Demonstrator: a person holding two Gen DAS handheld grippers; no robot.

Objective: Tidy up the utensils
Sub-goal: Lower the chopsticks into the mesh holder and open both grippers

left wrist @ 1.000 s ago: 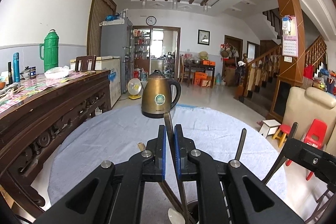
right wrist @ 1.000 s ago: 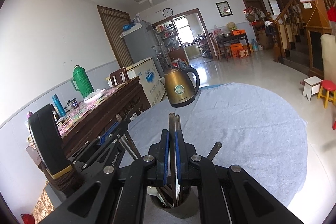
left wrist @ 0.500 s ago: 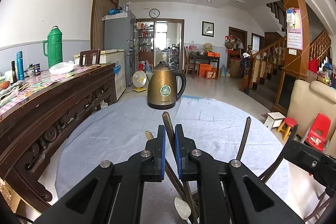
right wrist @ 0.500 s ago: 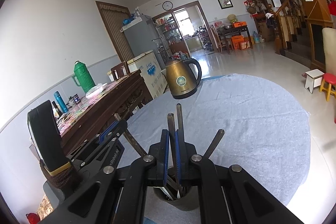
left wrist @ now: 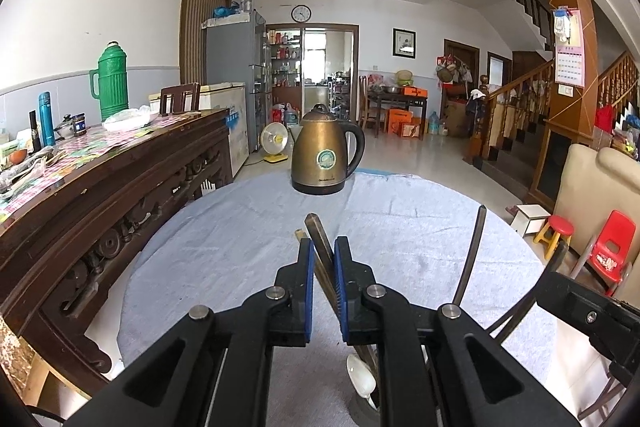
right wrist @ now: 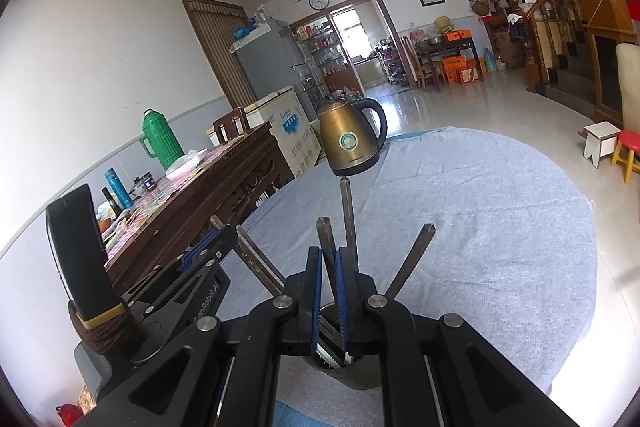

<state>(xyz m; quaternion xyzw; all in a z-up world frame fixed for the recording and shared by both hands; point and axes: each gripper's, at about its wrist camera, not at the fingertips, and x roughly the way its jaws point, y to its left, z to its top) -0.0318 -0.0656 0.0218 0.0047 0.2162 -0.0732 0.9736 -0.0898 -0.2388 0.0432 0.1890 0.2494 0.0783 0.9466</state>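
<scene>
A dark metal holder cup [right wrist: 340, 375] stands on the blue-grey tablecloth [right wrist: 460, 227] right under both grippers, with several utensils in it. My left gripper [left wrist: 322, 243] is shut on a dark flat utensil handle [left wrist: 316, 227] that slants between its blue pads. A white spoon [left wrist: 360, 381] and the cup's rim [left wrist: 360, 411] show below it. My right gripper [right wrist: 328, 253] is shut on another dark handle [right wrist: 324, 231]. A thin utensil [right wrist: 347, 211] rises just behind its right pad, and a further handle [right wrist: 412, 255] leans right. The left gripper's pads [right wrist: 208, 247] appear at left.
A brass-coloured kettle [left wrist: 324, 159] stands at the table's far side. A dark carved sideboard [left wrist: 100, 187] with a green thermos [left wrist: 112, 83] and clutter runs along the left. A beige armchair and red child's chair [left wrist: 612, 251] are at right. The cloth between cup and kettle is bare.
Both cameras tipped slightly. The gap between each pair of pads looks a little wider. In the right wrist view the thin utensil now sticks up higher past the pads.
</scene>
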